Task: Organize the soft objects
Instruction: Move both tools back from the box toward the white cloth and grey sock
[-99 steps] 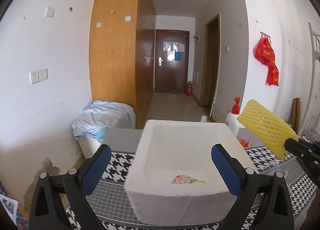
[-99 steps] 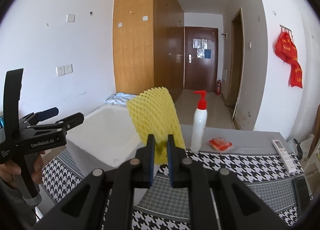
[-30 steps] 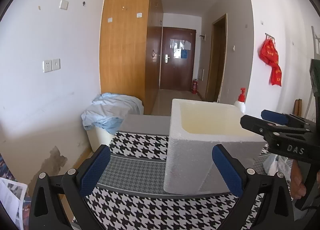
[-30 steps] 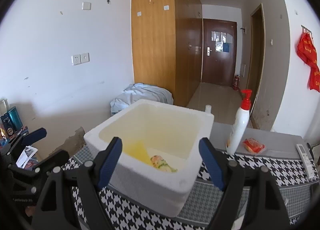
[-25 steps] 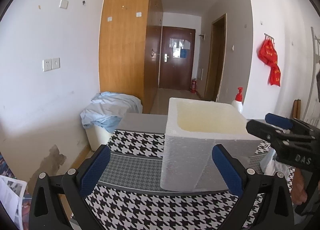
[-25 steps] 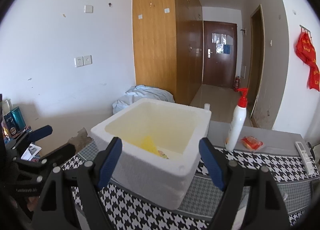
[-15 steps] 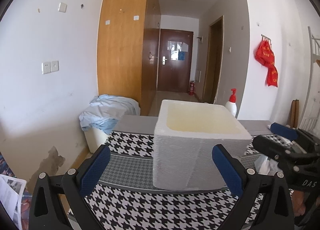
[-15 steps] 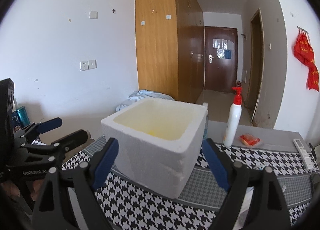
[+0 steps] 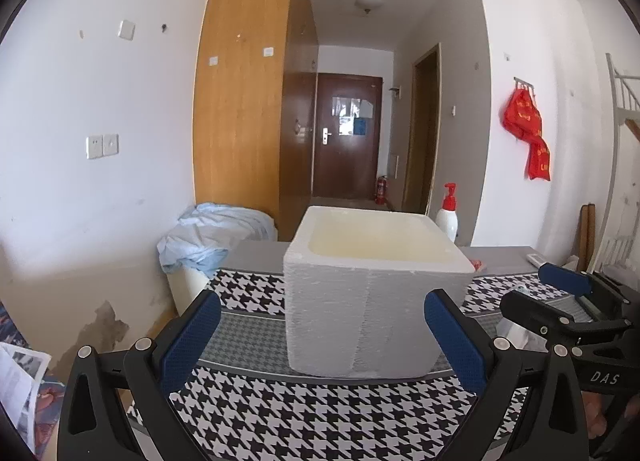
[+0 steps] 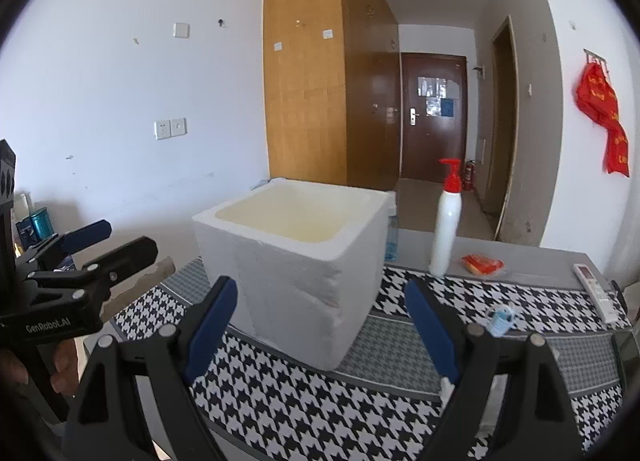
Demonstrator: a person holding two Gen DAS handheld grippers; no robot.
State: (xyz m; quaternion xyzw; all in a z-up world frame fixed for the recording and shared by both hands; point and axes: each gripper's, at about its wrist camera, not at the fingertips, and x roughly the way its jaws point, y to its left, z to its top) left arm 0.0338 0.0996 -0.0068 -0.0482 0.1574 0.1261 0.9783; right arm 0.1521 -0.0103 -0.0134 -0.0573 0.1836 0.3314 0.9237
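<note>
Left wrist view: I read "DAS" on the right gripper [image 9: 560,293], and "GenRobot.AI" on the left gripper [image 10: 108,239] in the other view. Both are spread wide, empty. White foam box [image 9: 372,285] sits mid-table on the houndstooth cloth [image 9: 280,409], clear cloth nearside; its contents are hidden.

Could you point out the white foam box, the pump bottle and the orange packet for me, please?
foam box [image 10: 304,285], right wrist view, front wall.
pump bottle [image 10: 447,229], right wrist view, white body.
orange packet [image 10: 482,263], right wrist view, its middle.
</note>
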